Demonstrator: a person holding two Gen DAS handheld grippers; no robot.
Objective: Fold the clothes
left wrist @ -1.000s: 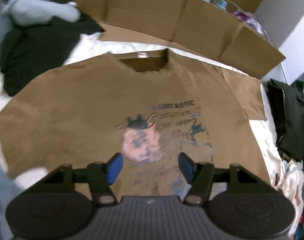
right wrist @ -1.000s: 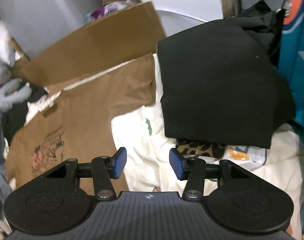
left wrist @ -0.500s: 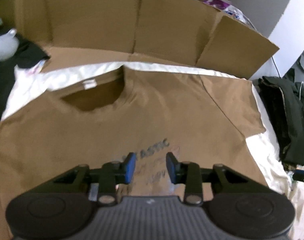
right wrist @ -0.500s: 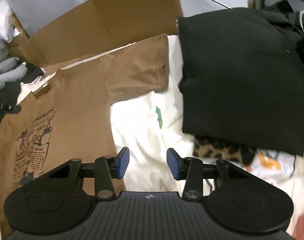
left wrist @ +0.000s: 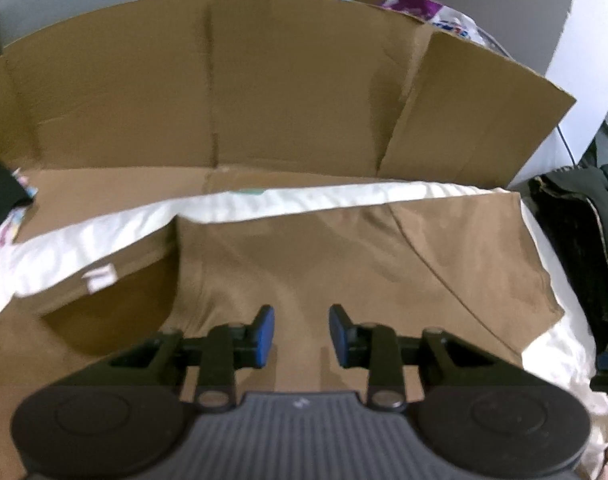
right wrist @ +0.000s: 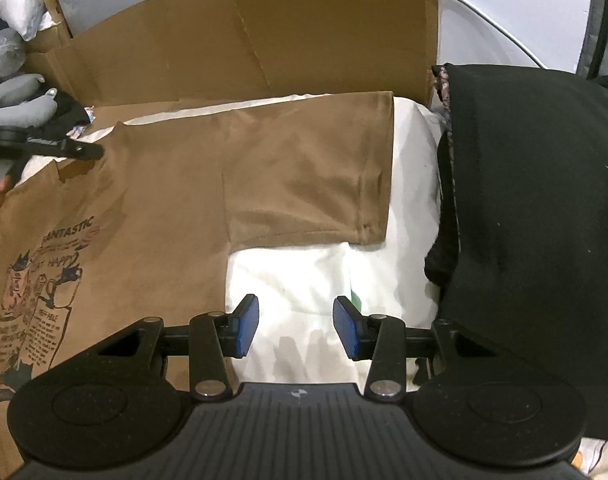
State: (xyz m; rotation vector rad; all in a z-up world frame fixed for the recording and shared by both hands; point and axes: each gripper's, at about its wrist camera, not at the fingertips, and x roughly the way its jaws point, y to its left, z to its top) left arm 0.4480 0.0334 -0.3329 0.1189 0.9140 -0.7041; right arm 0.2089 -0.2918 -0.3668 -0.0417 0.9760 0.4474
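Both views had moved up the brown T-shirt point(right wrist: 151, 216), from its print toward the collar and right sleeve. It lay flat on a white sheet point(right wrist: 304, 280) before a cardboard box point(left wrist: 263, 80), beside black clothes point(right wrist: 536, 208). The left hand-held gripper point(left wrist: 299, 334) was closing above the shoulder, gripping nothing. The right hand-held gripper point(right wrist: 295, 330) stood open over the sheet.
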